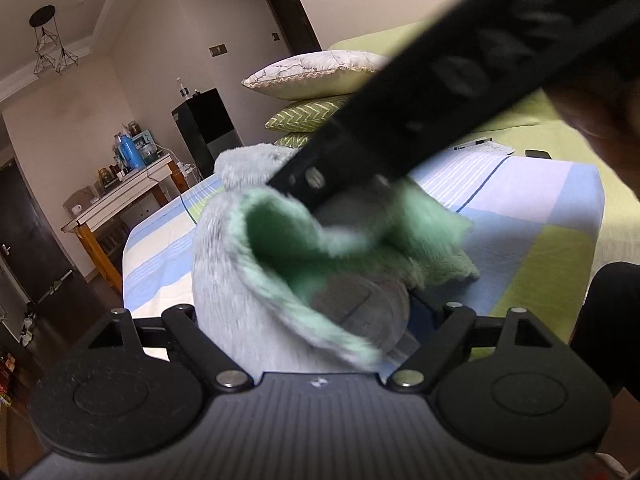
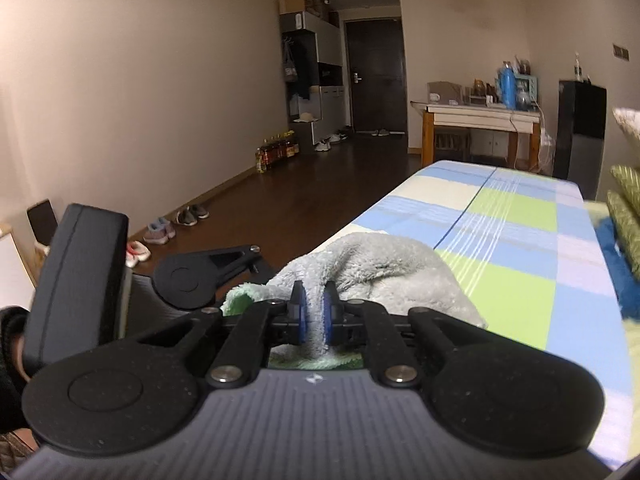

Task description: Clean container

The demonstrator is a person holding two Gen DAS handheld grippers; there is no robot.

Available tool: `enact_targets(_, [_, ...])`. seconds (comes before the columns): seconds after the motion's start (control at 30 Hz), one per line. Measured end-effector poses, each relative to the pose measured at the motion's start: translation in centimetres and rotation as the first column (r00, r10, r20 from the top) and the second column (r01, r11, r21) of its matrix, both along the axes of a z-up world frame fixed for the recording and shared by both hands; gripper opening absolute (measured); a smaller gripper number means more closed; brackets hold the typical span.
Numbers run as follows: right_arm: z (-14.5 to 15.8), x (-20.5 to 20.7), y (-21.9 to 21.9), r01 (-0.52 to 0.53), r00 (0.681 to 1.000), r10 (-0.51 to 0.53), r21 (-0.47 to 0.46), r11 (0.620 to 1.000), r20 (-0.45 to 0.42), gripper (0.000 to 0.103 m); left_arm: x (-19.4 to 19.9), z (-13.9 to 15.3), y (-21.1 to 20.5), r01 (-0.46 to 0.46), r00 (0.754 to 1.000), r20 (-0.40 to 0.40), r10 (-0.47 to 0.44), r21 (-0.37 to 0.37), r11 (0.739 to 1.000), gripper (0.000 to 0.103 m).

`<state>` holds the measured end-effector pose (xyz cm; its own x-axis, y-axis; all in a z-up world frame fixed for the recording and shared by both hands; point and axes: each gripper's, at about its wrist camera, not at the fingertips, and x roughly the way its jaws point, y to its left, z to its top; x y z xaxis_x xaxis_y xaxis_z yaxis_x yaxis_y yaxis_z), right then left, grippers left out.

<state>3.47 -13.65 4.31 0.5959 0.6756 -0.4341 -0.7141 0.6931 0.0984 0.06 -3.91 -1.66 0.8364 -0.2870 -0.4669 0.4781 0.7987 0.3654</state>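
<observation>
container [image 1: 368, 312] w/ cloth [image 1: 256, 280] inside | R jaws clamp cloth | L jaws: can't tell

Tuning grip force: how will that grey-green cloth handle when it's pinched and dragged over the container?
Probably floppy: the cloth drapes and folds around the right gripper, whose jaws are shut on a bunched fold. Likely light and compressible, given the fluffy pile. Unlikely to slip, since the plush gives grip, though loose ends may trail. In the left wrist view it hides most of the grey container.

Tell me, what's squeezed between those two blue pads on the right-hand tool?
A fold of the grey-and-green cloth. The right wrist view shows the right gripper pinching it between its blue pads, with nothing else between them.
</observation>
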Motion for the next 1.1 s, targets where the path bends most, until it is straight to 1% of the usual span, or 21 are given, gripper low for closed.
enact_targets(0.13, [0.0, 2.5, -1.4, 0.093, 0.996, -0.093, 0.015, 0.996, -0.002, 0.006, -0.1, 0.0, 0.0, -0.002, 1.000, 0.001, 0.002, -0.002, 1.000, 0.085])
enact_targets(0.2, [0.0, 3.8, -2.4, 0.143, 0.990, -0.143, 0.037, 0.989, -0.022, 0.006, -0.2, 0.0, 0.0, -0.001, 1.000, 0.004, 0.001, 0.000, 1.000, 0.085])
enact_targets(0.27, [-0.1, 4.6, -3.0, 0.168, 0.985, -0.166, 0.045, 0.985, -0.042, 0.006, -0.2, 0.0, -0.1, 0.002, 1.000, 0.007, -0.002, 0.006, 1.000, 0.085])
enact_targets(0.33, [-0.1, 4.4, -3.3, 0.166, 0.986, -0.164, 0.041, 0.985, -0.042, 0.007, -0.3, -0.1, -0.1, 0.002, 1.000, 0.010, -0.002, 0.007, 1.000, 0.085])
enact_targets(0.4, [0.0, 3.7, -3.1, 0.141, 0.990, -0.140, 0.027, 0.990, -0.026, 0.008, -0.2, 0.0, 0.0, 0.002, 1.000, 0.011, -0.002, 0.007, 1.000, 0.085])
enact_targets(0.53, [0.1, 1.6, -1.8, 0.044, 0.999, -0.044, 0.001, 0.999, -0.006, 0.008, -0.2, -0.1, 0.0, 0.003, 1.000, 0.017, -0.003, 0.015, 1.000, 0.085])
enact_targets(0.63, [0.4, 0.1, -0.4, -0.030, 0.999, 0.031, -0.031, 0.999, 0.011, 0.008, -0.3, -0.1, -0.1, 0.004, 1.000, 0.019, -0.004, 0.017, 1.000, 0.085])
enact_targets(0.67, [0.5, 0.2, -0.4, -0.027, 1.000, 0.028, -0.034, 0.999, 0.014, 0.007, -0.3, -0.1, -0.1, 0.004, 1.000, 0.018, -0.004, 0.017, 1.000, 0.085])
enact_targets(0.73, [0.7, 0.7, -0.5, -0.012, 1.000, 0.012, -0.037, 0.999, 0.017, 0.007, 1.5, 0.7, 0.5, 0.004, 1.000, 0.017, -0.004, 0.016, 1.000, 0.085])
enact_targets(0.8, [0.8, 2.2, -1.1, 0.037, 0.999, -0.037, -0.026, 0.999, 0.009, 0.007, 2.9, 1.3, 1.1, 0.004, 1.000, 0.016, -0.004, 0.012, 1.000, 0.085])
enact_targets(0.87, [0.6, 3.7, -1.8, 0.083, 0.996, -0.083, -0.006, 0.997, -0.009, 0.007, 3.2, 1.4, 1.2, 0.003, 1.000, 0.013, -0.003, 0.005, 1.000, 0.085])
enact_targets(0.93, [0.6, 4.5, -2.4, 0.094, 0.995, -0.093, 0.025, 0.995, -0.041, 0.006, 3.5, 1.5, 1.5, 0.004, 1.000, 0.008, -0.004, -0.005, 1.000, 0.085])
enact_targets(0.97, [0.5, 4.5, -2.4, 0.092, 0.995, -0.091, 0.027, 0.995, -0.042, 0.007, 3.7, 1.5, 1.6, 0.005, 1.000, 0.003, -0.005, -0.013, 1.000, 0.085])
enact_targets(1.03, [0.4, 4.2, -2.3, 0.090, 0.996, -0.089, 0.018, 0.996, -0.030, 0.007, 4.1, 1.7, 2.0, 0.005, 1.000, -0.019, -0.006, -0.040, 0.999, 0.085])
enact_targets(1.1, [0.3, 4.2, -2.6, 0.094, 0.995, -0.093, 0.029, 0.995, -0.034, 0.007, 5.0, 2.0, 2.8, -0.002, 0.998, -0.055, -0.004, -0.100, 0.995, 0.086])
